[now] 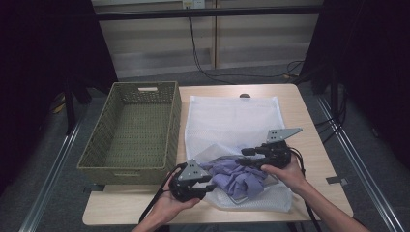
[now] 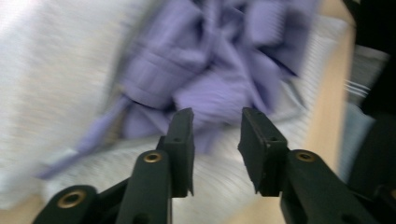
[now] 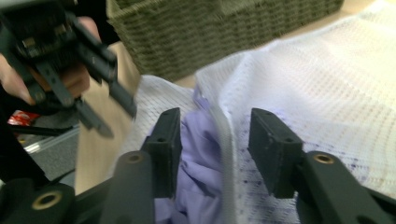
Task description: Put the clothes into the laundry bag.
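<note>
The crumpled lilac cloth garment [image 1: 237,178] is lying partly inside the white mesh laundry bag [image 1: 232,121], at the bag's open end nearest the person, so the work seems to be about moving the garment through this opening. The bag is lying flat on the light wooden bench [image 1: 309,145], just beside the woven olive-green rectangular basket [image 1: 130,130], which is holding nothing.

The right tongs [image 3: 215,140] are standing about half open around the bag's edge [image 3: 226,135]; the pads are not pressing on it, probably to keep the mouth lifted. The left tongs [image 2: 215,140] are pointing at the garment from the side of the bag nearest the basket, with a moderate gap between the pads and nothing held.
</note>
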